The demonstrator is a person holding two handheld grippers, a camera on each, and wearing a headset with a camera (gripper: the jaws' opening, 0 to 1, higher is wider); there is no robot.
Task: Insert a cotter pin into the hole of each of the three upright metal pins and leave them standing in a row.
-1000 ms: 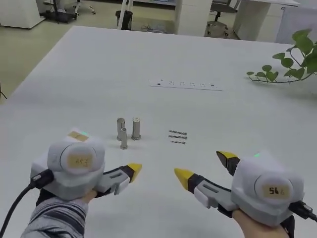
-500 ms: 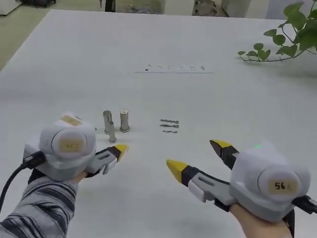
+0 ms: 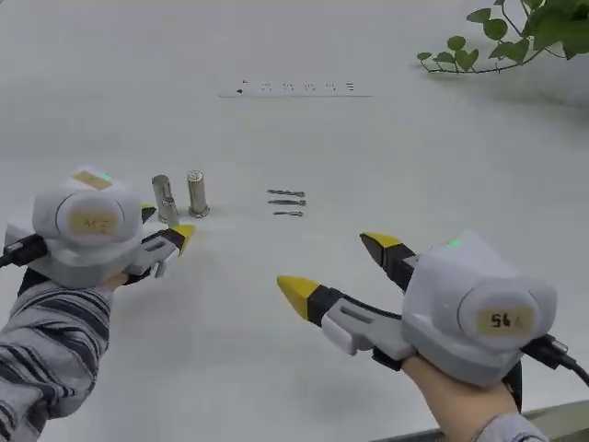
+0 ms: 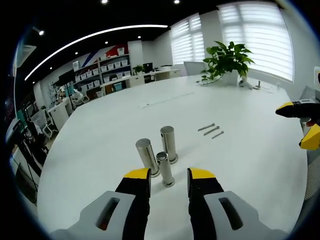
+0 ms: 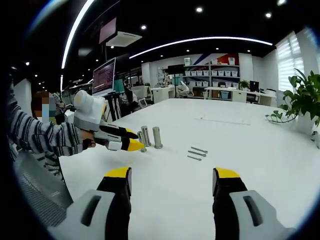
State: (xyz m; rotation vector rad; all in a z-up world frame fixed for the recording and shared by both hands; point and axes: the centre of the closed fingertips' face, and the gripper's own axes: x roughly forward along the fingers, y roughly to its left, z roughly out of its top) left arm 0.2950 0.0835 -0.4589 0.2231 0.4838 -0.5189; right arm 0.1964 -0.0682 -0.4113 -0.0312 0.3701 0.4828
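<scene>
Metal: three upright pins (image 4: 168, 144), three loose cotter pins (image 3: 286, 203); left gripper (image 4: 169, 175) and right gripper (image 5: 172, 175), jaws spread.

Cotter pins (image 3: 286, 203) right of metal pins (image 3: 197, 193)

Table (image 3: 276, 359): white, matte top. On it: 3 metal pins (image 3: 197, 193), upright, close cluster, not in a row; 2 taller side by side, 1 shorter in front. Near them, apart: 3 cotter pins (image 3: 286, 203), flat, parallel. Far side: socket strip (image 3: 294, 88). Far right: plant (image 3: 515, 32).
</scene>
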